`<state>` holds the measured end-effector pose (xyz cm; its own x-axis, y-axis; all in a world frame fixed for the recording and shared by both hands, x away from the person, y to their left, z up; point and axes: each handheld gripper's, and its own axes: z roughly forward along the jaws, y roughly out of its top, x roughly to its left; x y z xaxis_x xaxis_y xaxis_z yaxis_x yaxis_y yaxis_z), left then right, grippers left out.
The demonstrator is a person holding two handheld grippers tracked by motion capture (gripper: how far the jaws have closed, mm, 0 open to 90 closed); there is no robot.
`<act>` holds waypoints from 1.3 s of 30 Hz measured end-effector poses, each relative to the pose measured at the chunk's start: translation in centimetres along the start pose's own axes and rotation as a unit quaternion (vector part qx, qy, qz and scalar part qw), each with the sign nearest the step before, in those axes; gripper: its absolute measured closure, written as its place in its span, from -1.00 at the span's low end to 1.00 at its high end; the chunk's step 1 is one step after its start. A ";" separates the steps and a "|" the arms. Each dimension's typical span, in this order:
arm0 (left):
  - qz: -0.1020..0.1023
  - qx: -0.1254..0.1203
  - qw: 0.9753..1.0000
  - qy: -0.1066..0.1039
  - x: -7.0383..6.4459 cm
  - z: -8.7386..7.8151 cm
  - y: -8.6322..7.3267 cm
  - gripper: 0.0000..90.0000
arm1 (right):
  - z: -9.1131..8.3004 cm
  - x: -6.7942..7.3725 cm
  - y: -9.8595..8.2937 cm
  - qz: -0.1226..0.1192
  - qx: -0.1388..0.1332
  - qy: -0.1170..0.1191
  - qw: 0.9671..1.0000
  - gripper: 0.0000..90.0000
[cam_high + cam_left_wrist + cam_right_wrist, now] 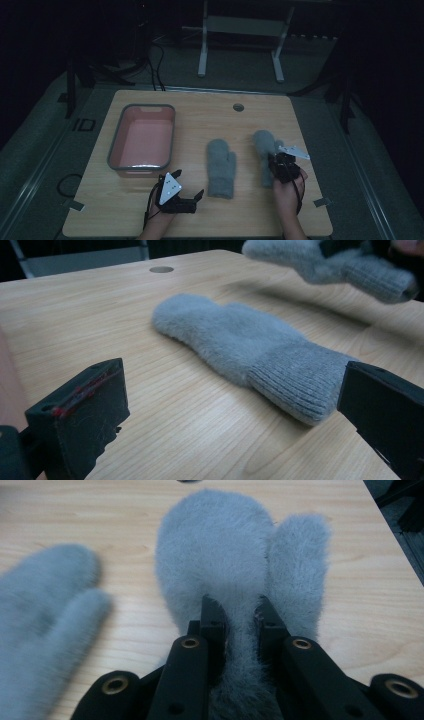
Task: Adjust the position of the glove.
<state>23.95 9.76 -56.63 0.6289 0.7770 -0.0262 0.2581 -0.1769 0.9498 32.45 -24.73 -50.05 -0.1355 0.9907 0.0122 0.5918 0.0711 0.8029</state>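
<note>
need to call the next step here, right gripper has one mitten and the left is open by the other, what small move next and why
Probably ease the left gripper forward and shut it on the cuff of the middle mitten. Its jaws stand open on either side of that cuff, while the right gripper is shut on the right mitten. The pink tub sits empty nearby.

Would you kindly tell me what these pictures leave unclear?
- Held mitten: its cuff is hidden beneath the right gripper in the right gripper view.
- Pink tub: inside too dim in the high view.
- Left gripper: right finger cut off by the frame edge.
</note>
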 end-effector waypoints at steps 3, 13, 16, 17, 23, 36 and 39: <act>-0.001 0.001 1.000 0.002 0.1 -0.1 0.1 -0.99 | -0.7 1.8 1.1 0.009 -0.009 0.007 1.000 0.77; 0.002 -0.009 1.000 0.007 0.2 -0.8 0.5 -0.99 | -1.1 6.4 1.8 0.027 -0.008 0.029 0.999 0.77; 0.002 -0.013 1.000 0.011 0.1 -1.2 0.7 -0.99 | -0.9 8.1 1.5 0.034 -0.002 0.037 0.999 0.77; 0.003 -0.013 1.000 0.010 0.1 -1.3 0.8 -0.99 | -0.8 8.6 1.4 0.032 -0.001 0.037 0.999 0.77; -0.013 -0.025 0.999 0.023 -0.1 -2.2 1.0 -0.99 | -0.5 11.9 1.1 0.032 0.005 0.044 0.999 0.77; -0.022 -0.013 1.000 0.012 -0.4 -1.0 1.4 -0.99 | 0.1 14.0 -0.4 0.048 0.024 0.052 0.997 0.76; -0.023 -0.011 1.000 0.011 -0.4 -0.8 1.5 -0.99 | 1.0 13.8 -1.3 0.059 0.042 0.054 0.996 0.74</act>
<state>23.54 9.70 -54.96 0.6004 0.7972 -0.0633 0.2695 -0.1272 0.9546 30.59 -11.01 -51.49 -0.1432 0.9748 0.1709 0.6719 -0.0310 0.7400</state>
